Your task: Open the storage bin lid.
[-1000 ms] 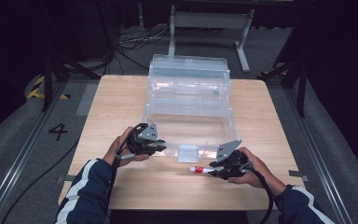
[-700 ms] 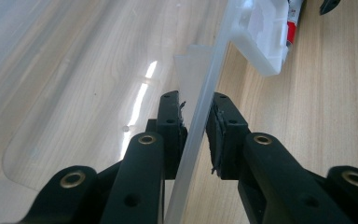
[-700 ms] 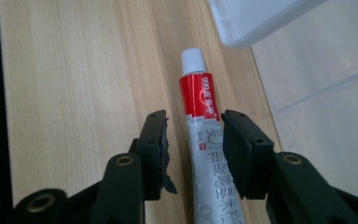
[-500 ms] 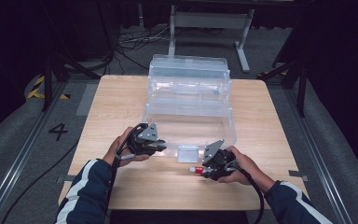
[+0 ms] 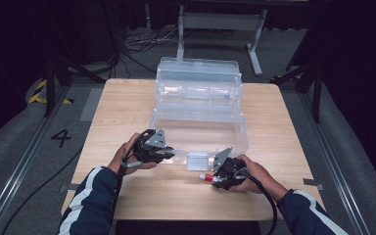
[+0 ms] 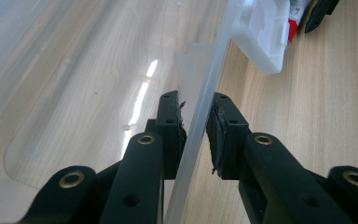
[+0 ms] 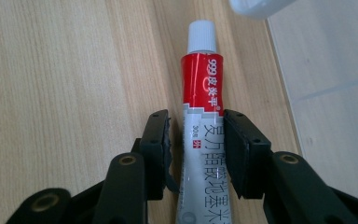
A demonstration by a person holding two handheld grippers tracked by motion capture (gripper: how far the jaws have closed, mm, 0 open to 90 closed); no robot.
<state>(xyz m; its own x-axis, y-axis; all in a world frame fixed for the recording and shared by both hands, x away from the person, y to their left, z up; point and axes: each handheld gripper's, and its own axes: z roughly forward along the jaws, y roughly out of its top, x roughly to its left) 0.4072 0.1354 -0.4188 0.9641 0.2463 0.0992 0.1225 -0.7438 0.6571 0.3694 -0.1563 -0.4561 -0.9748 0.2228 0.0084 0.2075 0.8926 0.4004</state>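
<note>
table [image 5: 127, 117]: flat rectangular top of pale wood-grain laminate, matt, with fine lengthwise streaks; it carries everything listed below.
clear box [image 5: 198, 105]: large rectangular container of glassy, transparent plastic with rounded corners, stepped in tiers toward the far side; the wood grain shows through its floor, with bright glare streaks on it.
front wall of box [image 6: 200, 126]: thin, upright, milky-clear sheet seen edge-on in the left gripper view, running away between the jaws.
latch [image 5: 197, 161]: small squarish block of frosted white plastic at the middle of the box's near wall.
tube [image 7: 204, 130]: slim ointment tube lying flat on the bare wood just outside the box's near wall, close to the latch; glossy red band, ribbed white screw cap, silver-white lower body with red and grey print; cap pointing away from the right gripper.
left gripper [image 5: 162, 152]: black, hard plastic with brass-coloured rivets and a grey three-cornered plate on top; its rubbery pads are pinched onto the box's front wall, one inside, one outside.
right gripper [image 7: 195, 148]: same build; jaws straddling the tube's printed lower body and having just been closing; one pad meets the tube's edge, a narrow gap shows at the other, so no firm squeeze yet.
hands: one on each gripper, dark sleeves with white stripes.
</note>
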